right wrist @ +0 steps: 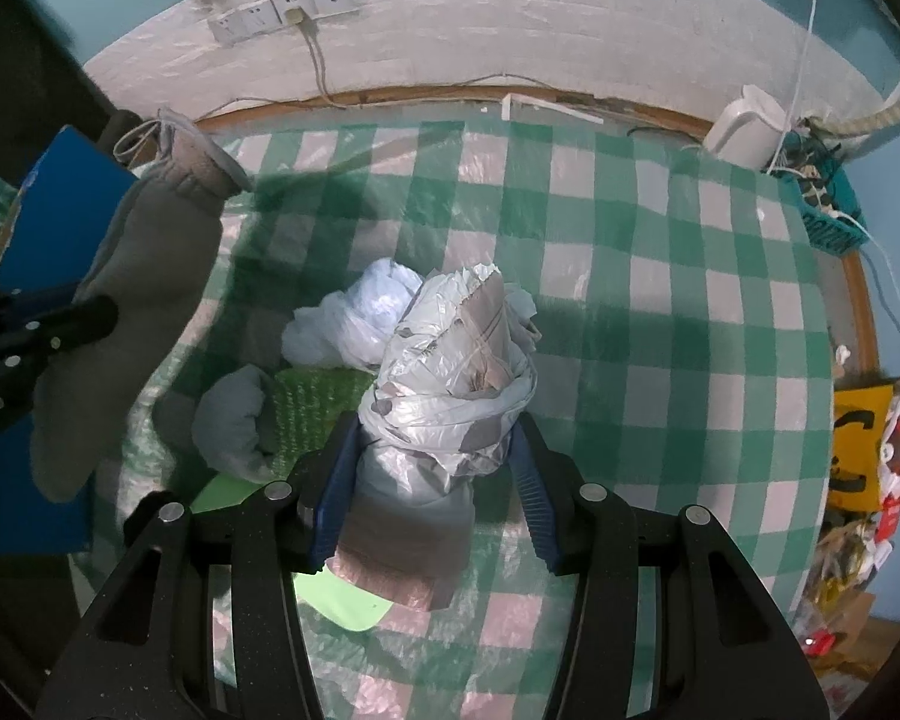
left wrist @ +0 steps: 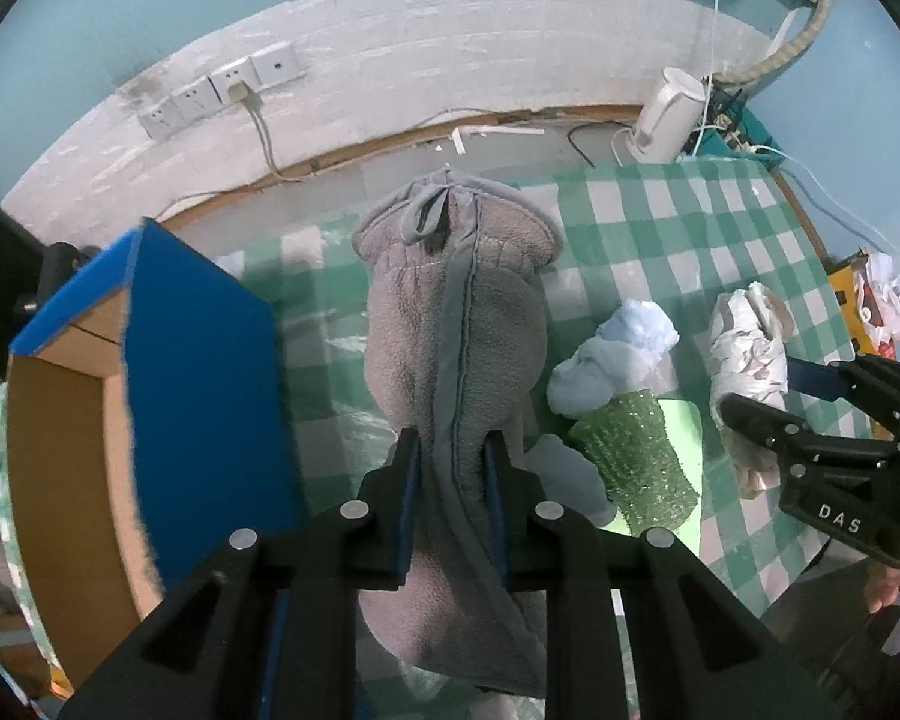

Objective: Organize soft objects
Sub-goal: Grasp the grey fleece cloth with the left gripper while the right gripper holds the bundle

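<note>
1. A grey fleece mitt hangs above a green-and-white checked tablecloth.
2. A blue-sided box shows a brown cardboard interior.
3. A silvery-white plastic bundle sits near a sparkly green roll.

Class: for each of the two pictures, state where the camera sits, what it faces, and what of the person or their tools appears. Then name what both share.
Left wrist view: on the left claw, facing down at its grey fleece pouch; the right claw shows.
Right wrist view: on the right claw, facing down at its white plastic-wrapped bundle; the left claw shows.
Shared: green checked tablecloth, blue cardboard box.
</note>
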Action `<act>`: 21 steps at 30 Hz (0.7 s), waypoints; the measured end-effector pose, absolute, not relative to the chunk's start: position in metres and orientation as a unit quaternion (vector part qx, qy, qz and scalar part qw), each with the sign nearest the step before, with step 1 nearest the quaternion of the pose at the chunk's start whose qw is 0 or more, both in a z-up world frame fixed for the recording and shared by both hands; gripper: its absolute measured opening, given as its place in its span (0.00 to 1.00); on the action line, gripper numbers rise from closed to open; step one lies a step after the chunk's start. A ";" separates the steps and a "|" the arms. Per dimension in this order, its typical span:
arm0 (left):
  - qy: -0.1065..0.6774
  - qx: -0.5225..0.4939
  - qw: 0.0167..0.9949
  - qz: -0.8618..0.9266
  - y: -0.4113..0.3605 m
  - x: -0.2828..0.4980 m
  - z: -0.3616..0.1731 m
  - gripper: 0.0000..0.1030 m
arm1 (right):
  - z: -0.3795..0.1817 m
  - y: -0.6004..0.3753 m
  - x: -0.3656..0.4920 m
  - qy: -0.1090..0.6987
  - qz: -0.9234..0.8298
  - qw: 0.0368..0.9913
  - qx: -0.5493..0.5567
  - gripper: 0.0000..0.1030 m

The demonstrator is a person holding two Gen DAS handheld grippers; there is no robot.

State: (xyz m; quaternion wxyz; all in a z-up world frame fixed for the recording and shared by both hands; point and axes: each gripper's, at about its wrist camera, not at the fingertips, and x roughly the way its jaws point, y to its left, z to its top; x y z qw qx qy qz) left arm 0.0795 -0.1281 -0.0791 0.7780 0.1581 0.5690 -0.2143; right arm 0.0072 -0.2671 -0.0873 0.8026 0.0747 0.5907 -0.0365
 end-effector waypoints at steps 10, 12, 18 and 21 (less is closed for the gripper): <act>0.543 0.170 0.798 -0.199 -0.108 0.071 -0.054 0.14 | -0.060 -0.258 0.004 0.572 -0.029 0.817 0.056 0.48; 0.544 0.164 0.799 -0.199 -0.105 0.072 -0.053 0.14 | -0.055 -0.255 0.004 0.568 -0.028 0.821 0.056 0.48; 0.539 0.162 0.803 -0.198 -0.102 0.068 -0.049 0.13 | -0.045 -0.247 0.005 0.562 -0.015 0.825 0.053 0.48; 0.529 0.164 0.809 -0.198 -0.100 0.065 -0.041 0.13 | -0.041 -0.242 0.007 0.561 -0.012 0.827 0.046 0.48</act>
